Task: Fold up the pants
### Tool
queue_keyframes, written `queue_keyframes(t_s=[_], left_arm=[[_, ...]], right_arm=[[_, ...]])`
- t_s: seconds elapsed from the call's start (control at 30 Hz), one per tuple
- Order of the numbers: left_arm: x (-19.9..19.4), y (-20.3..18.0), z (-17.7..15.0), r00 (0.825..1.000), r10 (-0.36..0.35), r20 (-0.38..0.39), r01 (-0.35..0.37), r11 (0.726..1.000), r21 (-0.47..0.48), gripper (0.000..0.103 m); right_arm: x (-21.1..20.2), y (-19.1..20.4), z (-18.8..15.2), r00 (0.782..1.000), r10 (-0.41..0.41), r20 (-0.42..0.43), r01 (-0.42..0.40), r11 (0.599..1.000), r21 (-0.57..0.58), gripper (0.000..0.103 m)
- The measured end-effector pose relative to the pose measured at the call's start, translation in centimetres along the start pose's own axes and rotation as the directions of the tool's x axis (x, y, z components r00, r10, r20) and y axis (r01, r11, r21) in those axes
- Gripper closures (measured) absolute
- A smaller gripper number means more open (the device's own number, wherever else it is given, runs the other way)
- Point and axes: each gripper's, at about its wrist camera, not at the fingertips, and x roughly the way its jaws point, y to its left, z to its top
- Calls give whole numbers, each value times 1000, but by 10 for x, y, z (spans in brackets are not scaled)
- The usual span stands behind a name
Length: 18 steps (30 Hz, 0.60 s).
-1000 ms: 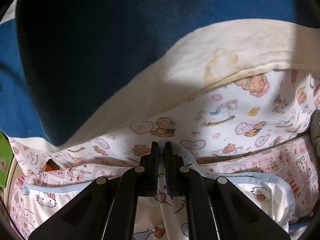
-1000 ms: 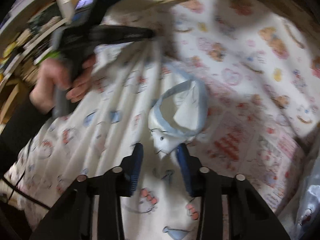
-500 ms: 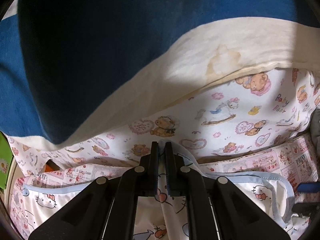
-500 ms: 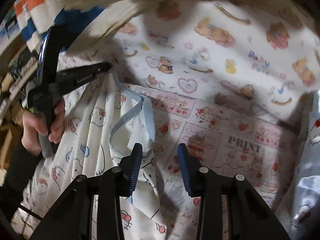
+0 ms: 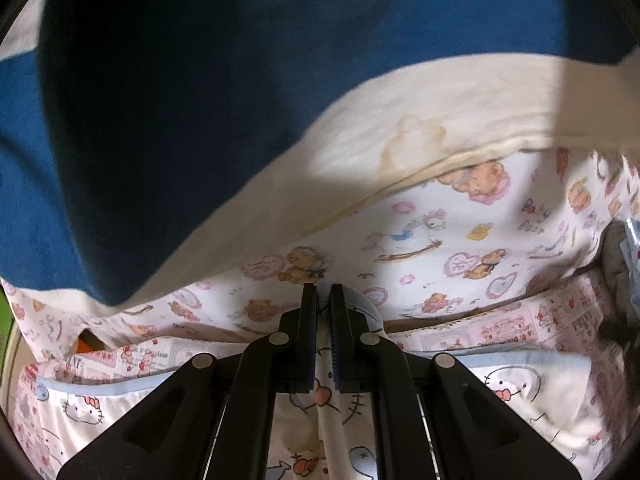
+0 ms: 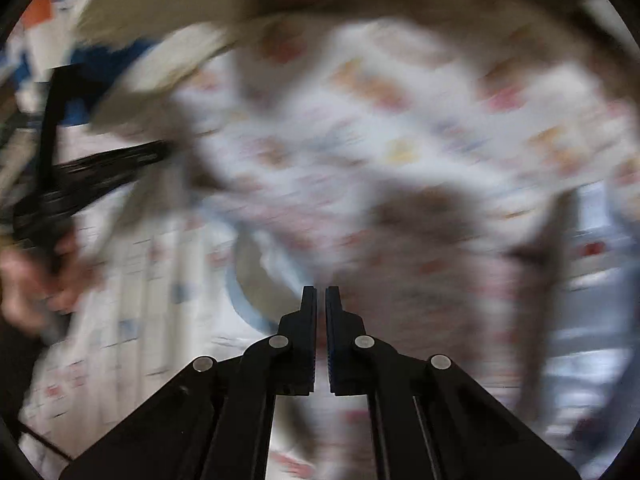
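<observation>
1. The pants (image 5: 516, 392) lie spread across the near part of the bed, blue-trimmed edge running left to right; no finished fold shows.
2. The left gripper (image 5: 324, 292) is pinching a bunched ridge of the cloth at the middle.
3. The right gripper (image 6: 321, 294) is pressed together (the view is blurred; whether it holds cloth I cannot tell).
4. Folding seems just begun; nearly all is left.
</observation>
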Motion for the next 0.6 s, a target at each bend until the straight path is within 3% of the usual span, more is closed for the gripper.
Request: queue_keyframes(t_s=[0.1, 0.13, 0.2, 0.33, 0.5, 0.53, 0.6], left_arm=[[1, -6, -1, 1000, 7, 3, -7, 999, 41, 98], [2, -8, -1, 1000, 12, 2, -12, 999, 48, 98], [3, -10, -1, 1000, 20, 1, -20, 998, 51, 98], [4, -8, -2, 1000, 30, -2, -30, 999, 31, 98], [-1, 1, -1, 1000, 24, -4, -24, 1000, 3, 98], [0, 2, -2, 1000, 24, -4, -24, 1000, 4, 97], [-1, 1, -4, 1000, 28, -1, -28, 1000, 11, 97]], right_arm=[[-11, -17, 5, 988, -149, 44, 147, 988, 57, 100], [-12, -23, 5, 993, -109, 49, 105, 992, 70, 100], [-7, -29, 3, 999, 52, 9, -52, 995, 87, 100], [11, -30, -1, 962, 268, -53, -254, 948, 192, 99], [23, -21, -12, 906, 410, -102, -379, 895, 234, 92], [21, -18, -13, 901, 422, -100, -394, 892, 220, 92], [17, -14, -14, 911, 402, -96, -380, 906, 186, 91]])
